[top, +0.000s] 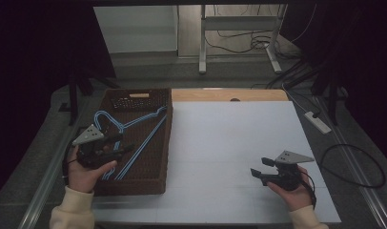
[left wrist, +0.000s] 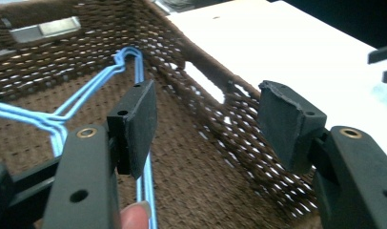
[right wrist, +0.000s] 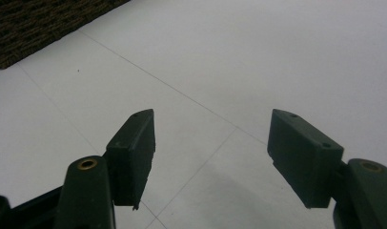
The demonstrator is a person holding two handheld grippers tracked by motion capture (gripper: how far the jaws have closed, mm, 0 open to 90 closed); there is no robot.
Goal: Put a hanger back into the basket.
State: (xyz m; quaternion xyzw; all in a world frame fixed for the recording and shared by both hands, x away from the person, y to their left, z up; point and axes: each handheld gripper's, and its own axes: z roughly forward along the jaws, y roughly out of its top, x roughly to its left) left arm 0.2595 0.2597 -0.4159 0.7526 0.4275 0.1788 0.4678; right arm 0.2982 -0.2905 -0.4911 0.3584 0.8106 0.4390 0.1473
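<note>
We hold the left gripper (top: 119,144) nearer, jaws wide, inside the basket (top: 156,183); the blue hangers (top: 144,141) lie beneath, long axis toward 1 o'clock. Right gripper (top: 259,166) wide, idle.

I take this for a lab or test room rather than a home. I am working at a plain white table (top: 229,143) with a bare wooden strip (top: 229,95) along its far edge, set on a grey floor (top: 148,71). Beyond it stands a metal frame leg (top: 202,43), with loose black cables (top: 249,40) running across the floor and a white power strip (top: 318,121) lying to the right. Dark curtains (top: 39,47) seem to hang on both sides, though the dim light makes that hard to confirm.
</note>
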